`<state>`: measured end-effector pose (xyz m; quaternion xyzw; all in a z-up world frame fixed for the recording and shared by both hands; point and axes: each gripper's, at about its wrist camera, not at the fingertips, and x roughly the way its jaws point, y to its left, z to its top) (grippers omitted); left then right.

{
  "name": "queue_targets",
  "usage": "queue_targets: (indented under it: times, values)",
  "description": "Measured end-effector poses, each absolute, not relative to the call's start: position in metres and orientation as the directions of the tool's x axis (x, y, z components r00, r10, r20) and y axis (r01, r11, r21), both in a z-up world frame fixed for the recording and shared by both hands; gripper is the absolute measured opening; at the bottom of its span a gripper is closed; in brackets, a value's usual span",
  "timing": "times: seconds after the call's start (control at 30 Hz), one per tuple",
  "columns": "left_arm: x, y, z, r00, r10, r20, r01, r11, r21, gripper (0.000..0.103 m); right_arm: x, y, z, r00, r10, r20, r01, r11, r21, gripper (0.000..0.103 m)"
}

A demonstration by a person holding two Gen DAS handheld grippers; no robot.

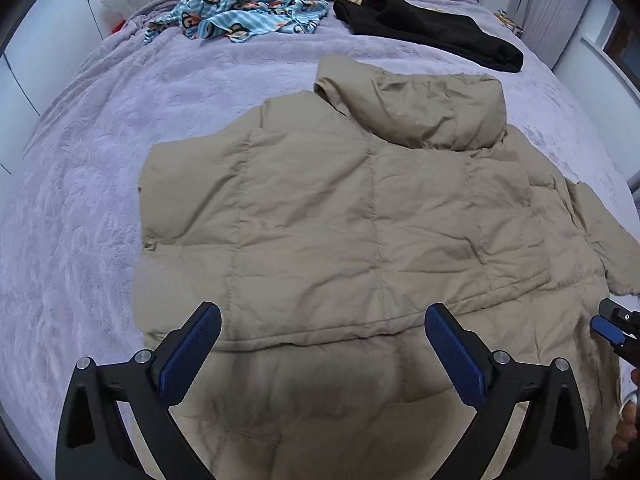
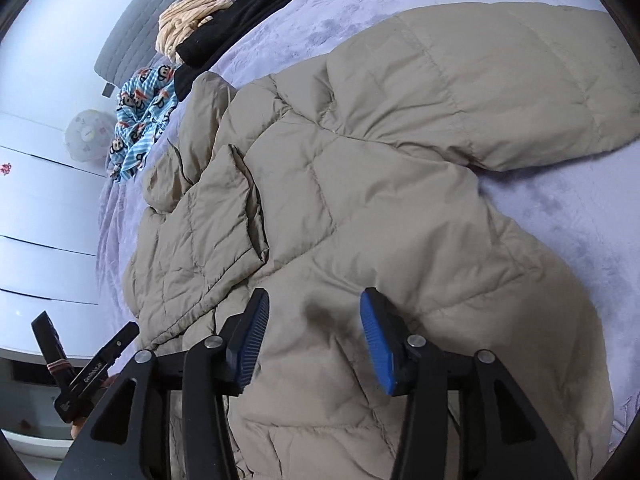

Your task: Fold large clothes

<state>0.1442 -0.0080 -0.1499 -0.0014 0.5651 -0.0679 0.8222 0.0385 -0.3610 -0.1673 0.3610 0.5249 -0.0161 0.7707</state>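
The beige puffer jacket is lying spread on the bed, back side up, hood towards the pillows, one sleeve sticking out to the side. The left tool is hovering over the jacket hem w/ its blue pads spread wide, nothing btw them. The right tool is also hanging above the jacket, half spread, not pinching fabric. Further on the bed, a black garment and a blue monkey-print cloth are lying near the pillows.
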Motion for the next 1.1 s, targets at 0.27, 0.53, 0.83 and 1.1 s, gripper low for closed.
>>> queue_targets:
  times: [0.27,0.53,0.83,1.1]
  values:
    - [0.126,-0.076,-0.154,0.304,-0.151,-0.941,0.229,0.970,-0.081,0.102,0.006,-0.412,-0.162,0.532,0.367,-0.763,0.456,0.635,0.624,0.091]
    - [0.117,-0.150,-0.144,0.277,-0.223,-0.935,0.318,0.939,-0.130,0.102,-0.021,-0.472,-0.163,0.638,0.395,-0.661,0.473,0.475,0.742,0.091]
    - [0.124,-0.210,-0.144,0.231,-0.263,-0.937,0.338,0.924,-0.177,0.102,-0.062,-0.589,-0.181,0.681,0.171,-0.712,0.654,0.295,0.697,0.092]
    - [0.134,-0.234,-0.138,0.281,-0.257,-0.925,0.322,0.933,-0.161,0.102,-0.065,-0.673,-0.201,0.739,0.064,-0.670,0.665,0.091,0.742,0.091]
